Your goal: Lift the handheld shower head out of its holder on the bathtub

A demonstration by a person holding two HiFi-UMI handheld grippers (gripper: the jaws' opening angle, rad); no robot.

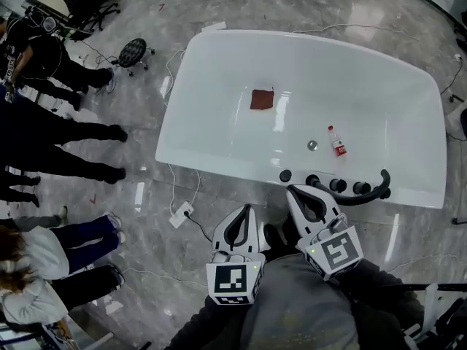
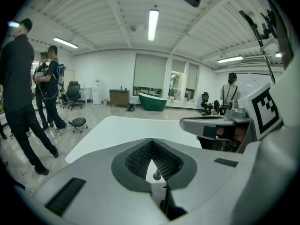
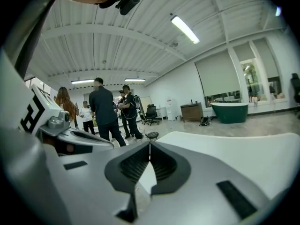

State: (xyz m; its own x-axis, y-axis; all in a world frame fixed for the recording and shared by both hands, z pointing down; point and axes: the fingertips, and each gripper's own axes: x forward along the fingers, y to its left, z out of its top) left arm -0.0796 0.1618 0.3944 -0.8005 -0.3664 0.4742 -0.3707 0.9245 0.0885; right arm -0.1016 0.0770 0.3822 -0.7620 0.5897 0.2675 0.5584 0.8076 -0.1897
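Observation:
The black handheld shower head (image 1: 365, 197) lies curved along the near rim of the white bathtub (image 1: 219, 57), beside a row of black knobs (image 1: 338, 185). My right gripper (image 1: 293, 190) is shut and empty, its tip just short of the leftmost knob (image 1: 285, 175). My left gripper (image 1: 247, 210) is further left, over the floor in front of the tub, with its jaws together and nothing held. In the left gripper view the pads (image 2: 140, 158) meet above the tub rim (image 2: 117, 128). The right gripper view also shows closed fingertips (image 3: 164, 165) before the rim (image 3: 243, 149).
Inside the tub lie a brown cloth (image 1: 262, 99), a small bottle (image 1: 337, 141) and the drain (image 1: 312, 145). Several people (image 1: 51, 130) stand on the left beside a black stool (image 1: 133, 50). A power strip (image 1: 181, 211) and cable lie on the floor by the tub.

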